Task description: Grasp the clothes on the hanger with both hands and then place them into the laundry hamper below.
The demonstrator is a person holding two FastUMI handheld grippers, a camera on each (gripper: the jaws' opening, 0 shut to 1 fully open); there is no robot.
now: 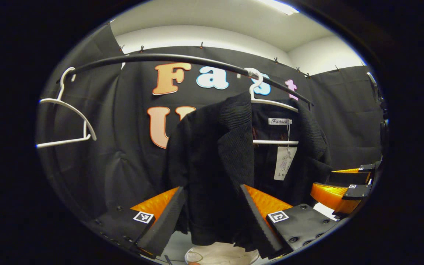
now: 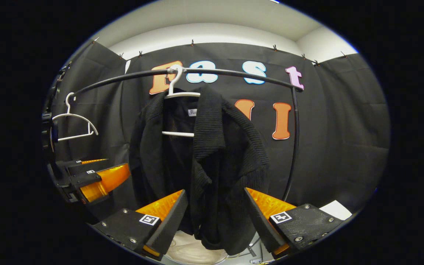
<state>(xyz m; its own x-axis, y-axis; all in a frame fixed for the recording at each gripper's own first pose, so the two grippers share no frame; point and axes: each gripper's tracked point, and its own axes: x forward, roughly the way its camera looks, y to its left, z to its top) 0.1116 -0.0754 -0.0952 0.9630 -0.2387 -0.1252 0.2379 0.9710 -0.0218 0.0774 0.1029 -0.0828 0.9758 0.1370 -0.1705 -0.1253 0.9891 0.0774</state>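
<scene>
Left gripper view has the left claw (image 1: 212,206) spread wide, its fingers either side of the lower front of the black jacket (image 1: 212,158) but pressing nothing; whether the pads touch the cloth I cannot tell. Right gripper view shows the right claw (image 2: 215,209) likewise released, framing the other front panel low down. The jacket hangs on a white hanger (image 1: 267,99) hooked over the black rail (image 1: 168,58), with a paper tag (image 1: 285,163) dangling inside the collar; a spare hanger (image 1: 68,110) sits empty further along. The hamper (image 2: 193,252) shows as a pale rim below the hem. Risks as I judge them: if either claw closes on just a thin outer fold, the knit may slip free once pulled. Tugging straight down with the shoulders seated could drag the hanger along, or swing it off the rail. Pulling unevenly may free one shoulder and leave the other snagged. The tag could also catch on the hanger bar.
</scene>
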